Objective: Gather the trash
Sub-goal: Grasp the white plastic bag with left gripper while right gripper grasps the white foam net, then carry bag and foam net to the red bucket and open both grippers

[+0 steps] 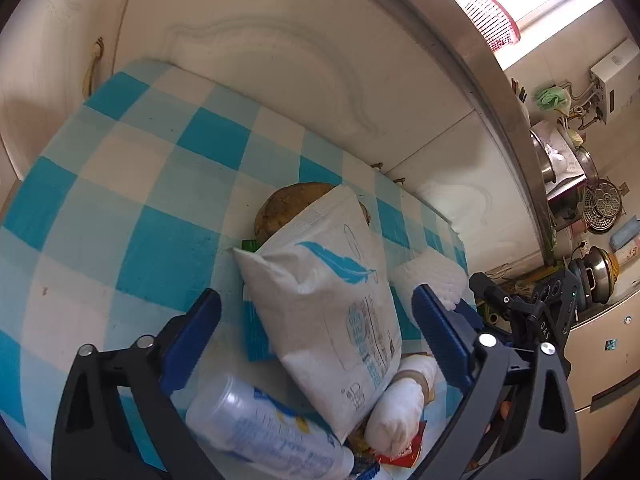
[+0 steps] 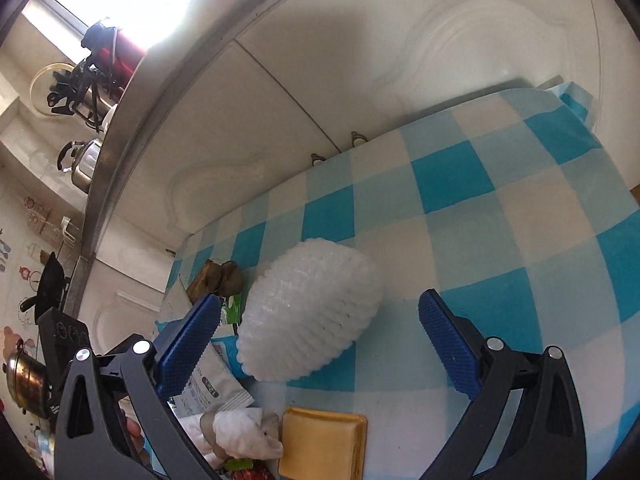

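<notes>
My left tool (image 1: 316, 320) has its blue pads spread wide, and a white packet with a blue feather print (image 1: 332, 304) stands tilted between them; neither pad presses on it as far as I can see. That packet leans over a heap of rubbish on the table (image 1: 120, 184), which is covered in a blue-and-white check cloth. Behind the packet, toward the table's far edge by the white cabinet doors (image 1: 260, 64), a brown rounded lump (image 1: 288, 208) pokes out. At the near edge lies a clear plastic bottle with a blue-printed label (image 1: 264, 432), just beside the packet's lower corner, and a crumpled white wad (image 1: 400, 408) rests against the packet's other side, with a scrap of red wrapper (image 1: 404, 456) under it. My right tool (image 2: 320, 332) is also spread open, gripping nothing; a white foam fruit net (image 2: 312, 312) lies on the cloth between its pads but clear of both. Near the table's front edge sits a yellow square piece (image 2: 324, 444), touching a crumpled white tissue (image 2: 248, 432). A green-and-white scrap (image 2: 232, 308) lies beside the foam net.
</notes>
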Tool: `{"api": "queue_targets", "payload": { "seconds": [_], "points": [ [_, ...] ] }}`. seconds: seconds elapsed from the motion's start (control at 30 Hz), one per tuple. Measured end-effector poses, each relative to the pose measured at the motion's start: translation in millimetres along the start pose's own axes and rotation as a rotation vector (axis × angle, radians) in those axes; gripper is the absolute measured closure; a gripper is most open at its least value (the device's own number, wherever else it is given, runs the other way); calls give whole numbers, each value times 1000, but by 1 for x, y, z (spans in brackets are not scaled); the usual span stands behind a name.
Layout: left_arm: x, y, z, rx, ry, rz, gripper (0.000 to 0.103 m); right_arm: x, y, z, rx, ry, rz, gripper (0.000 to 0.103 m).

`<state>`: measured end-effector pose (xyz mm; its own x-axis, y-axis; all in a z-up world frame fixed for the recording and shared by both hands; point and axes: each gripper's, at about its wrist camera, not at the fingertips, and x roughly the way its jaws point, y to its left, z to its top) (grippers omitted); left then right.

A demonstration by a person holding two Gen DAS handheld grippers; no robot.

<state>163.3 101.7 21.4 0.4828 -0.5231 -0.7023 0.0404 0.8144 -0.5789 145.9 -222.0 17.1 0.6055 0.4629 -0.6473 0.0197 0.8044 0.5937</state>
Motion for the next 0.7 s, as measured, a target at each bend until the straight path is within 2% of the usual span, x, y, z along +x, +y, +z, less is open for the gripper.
{"api": "queue_targets", "payload": {
  "seconds": [0.03, 0.07, 0.17, 0.23, 0.27, 0.3, 0.4, 0.5, 0.7],
  "points": [
    [4, 0, 2, 0, 10, 3, 21, 4, 0, 1, -7, 1, 0, 5],
    [10, 0, 4, 0, 25, 9, 36, 8, 0, 1, -8, 6, -7, 5],
    [16, 0, 6, -9, 29, 1, 44, 18, -3, 0, 10, 23, 18, 7],
    [15, -1, 7, -1, 18, -1, 49, 20, -4, -2, 18, 20, 34, 13],
    [12, -1, 7, -2, 13, -4, 54, 22, -4, -3, 18, 22, 43, 32],
    [12, 0, 8, -10, 11, -10, 60, 24, -4, -5, 19, 32, 47, 39],
    [4, 2, 6, -31, 2, -45, 74, 25, 0, -10, 8, 45, 64, 48],
    [-5, -1, 2, -23, -17, -59, 82, 20, 8, -16, -3, 35, 85, 53],
    [-32, -3, -10, -34, -57, -94, 88, -2, 25, -28, -25, -17, 93, 62]
  ]
}}
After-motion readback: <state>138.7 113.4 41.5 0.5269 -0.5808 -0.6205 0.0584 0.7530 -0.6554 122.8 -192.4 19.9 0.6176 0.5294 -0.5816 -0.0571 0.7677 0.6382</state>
